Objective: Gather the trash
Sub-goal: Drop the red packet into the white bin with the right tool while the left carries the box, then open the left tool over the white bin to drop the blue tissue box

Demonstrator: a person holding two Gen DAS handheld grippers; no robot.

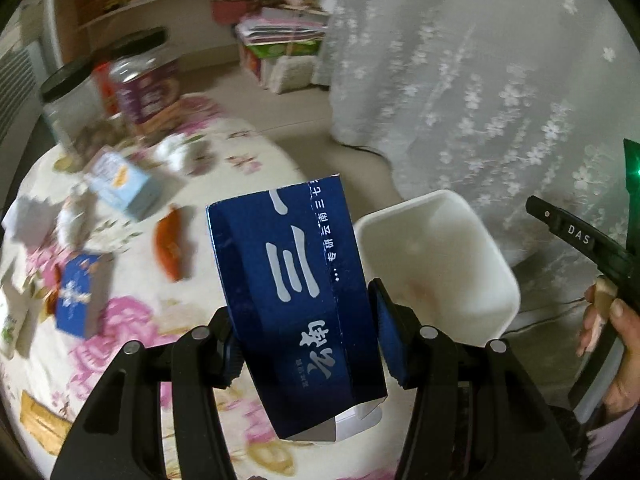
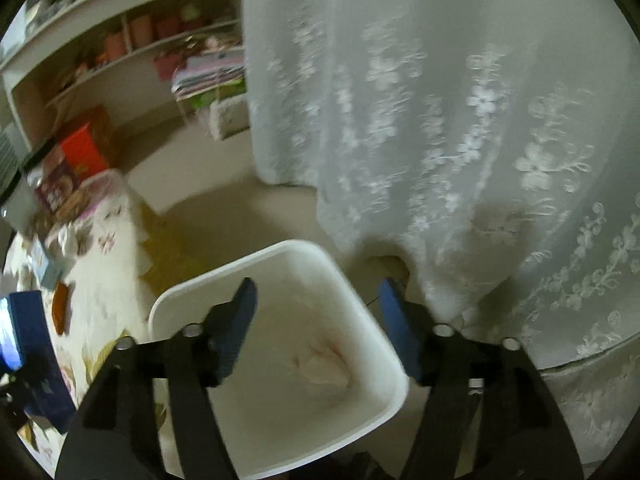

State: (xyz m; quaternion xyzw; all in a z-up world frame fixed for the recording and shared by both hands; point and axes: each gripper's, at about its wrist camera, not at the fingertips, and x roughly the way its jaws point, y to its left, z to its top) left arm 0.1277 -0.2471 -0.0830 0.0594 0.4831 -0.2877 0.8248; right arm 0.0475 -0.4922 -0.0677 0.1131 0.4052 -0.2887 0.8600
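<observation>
Our left wrist camera sits just behind the left gripper (image 1: 306, 334), looking forward and down along its fingers, very near the dark blue carton (image 1: 288, 300) that fills the centre. The flowered table (image 1: 132, 312) spreads toward nine o'clock, the white bin (image 1: 436, 264) lies at three o'clock, and the lace curtain (image 1: 480, 80) hangs at one o'clock. Our right wrist camera looks down from just behind the right gripper (image 2: 320, 332), close above the bin (image 2: 280, 344), with the curtain (image 2: 440, 100) from twelve to three. Both views share bin, curtain, shelves (image 1: 160, 0) (image 2: 100, 40), table (image 2: 100, 280) and carton (image 2: 36, 352).
</observation>
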